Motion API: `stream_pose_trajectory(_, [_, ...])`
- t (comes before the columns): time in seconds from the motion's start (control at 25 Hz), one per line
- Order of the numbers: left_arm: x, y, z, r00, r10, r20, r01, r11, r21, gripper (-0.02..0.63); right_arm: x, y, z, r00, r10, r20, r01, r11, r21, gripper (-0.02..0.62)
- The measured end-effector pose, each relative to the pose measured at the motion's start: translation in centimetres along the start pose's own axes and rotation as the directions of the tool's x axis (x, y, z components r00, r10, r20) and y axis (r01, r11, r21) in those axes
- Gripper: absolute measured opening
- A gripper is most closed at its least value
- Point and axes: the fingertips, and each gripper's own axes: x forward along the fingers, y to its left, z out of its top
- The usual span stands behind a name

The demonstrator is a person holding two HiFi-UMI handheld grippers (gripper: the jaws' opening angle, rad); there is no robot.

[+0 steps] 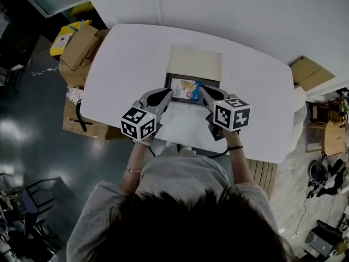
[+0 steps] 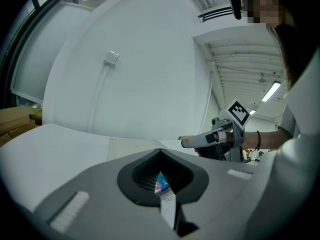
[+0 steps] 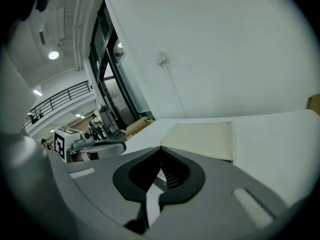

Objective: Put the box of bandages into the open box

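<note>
The bandage box (image 1: 185,88), blue and pink printed, lies in the dark tray of the open box (image 1: 194,79), whose beige lid (image 1: 195,63) lies flat behind it on the white table (image 1: 125,59). My left gripper (image 1: 169,95) meets the bandage box's left end and my right gripper (image 1: 203,91) its right end. In the left gripper view the jaws (image 2: 167,204) are shut on a thin white edge with blue-pink print (image 2: 160,182). Likewise the right gripper (image 3: 152,194) pinches a thin white edge of that box. The box's underside is hidden.
A pale sheet (image 1: 185,125) lies between the open box and the table's near edge. Cardboard boxes (image 1: 82,48) and a yellow item (image 1: 62,37) sit on the floor at the left, more cardboard (image 1: 308,72) at the right. A white wall (image 1: 229,10) stands behind the table.
</note>
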Motion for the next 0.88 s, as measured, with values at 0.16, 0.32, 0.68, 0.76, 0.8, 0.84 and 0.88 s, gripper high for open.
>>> stream_pose_trajectory(0.16, [-0.4,-0.6,0.9,1.000,0.011,0.023,-0.011,1.000,0.019,-0.006,-1.4,0.5,1.2,0.998,0.023,0.060,-0.021,0.999,-0.028,0.012])
stream_pose_trajectory(0.32, [-0.9,-0.9,1.9,0.998,0.025,0.053,-0.027,0.999,0.032,-0.006,-2.8,0.9,2.6,0.990,0.044,0.133,-0.038,0.998,-0.046,0.011])
stream_pose_trajectory(0.68, [-2.1,-1.9,4.4,0.990,0.057,0.126,-0.066,0.996,0.067,-0.006,-5.6,1.7,5.4,0.958,0.106,0.267,-0.091,0.993,-0.070,0.011])
stream_pose_trajectory(0.76, [-2.2,-2.0,4.8,0.989,0.063,0.137,-0.073,0.995,0.071,-0.006,-6.0,1.8,5.7,0.952,0.114,0.283,-0.095,0.992,-0.080,0.011])
stream_pose_trajectory(0.8, [-2.3,-2.1,4.9,0.988,0.065,0.143,-0.076,0.994,0.072,-0.006,-6.2,1.9,5.8,0.950,0.117,0.290,-0.096,0.992,-0.084,0.011])
stream_pose_trajectory(0.84, [-2.4,-2.2,5.0,0.987,0.068,0.149,-0.080,0.994,0.073,-0.006,-6.4,1.9,5.9,0.947,0.119,0.297,-0.097,0.991,-0.089,0.011])
stream_pose_trajectory(0.88, [-2.5,-2.3,5.1,0.986,0.071,0.154,-0.083,0.994,0.074,-0.006,-6.6,2.0,6.0,0.945,0.122,0.304,-0.098,0.991,-0.094,0.011])
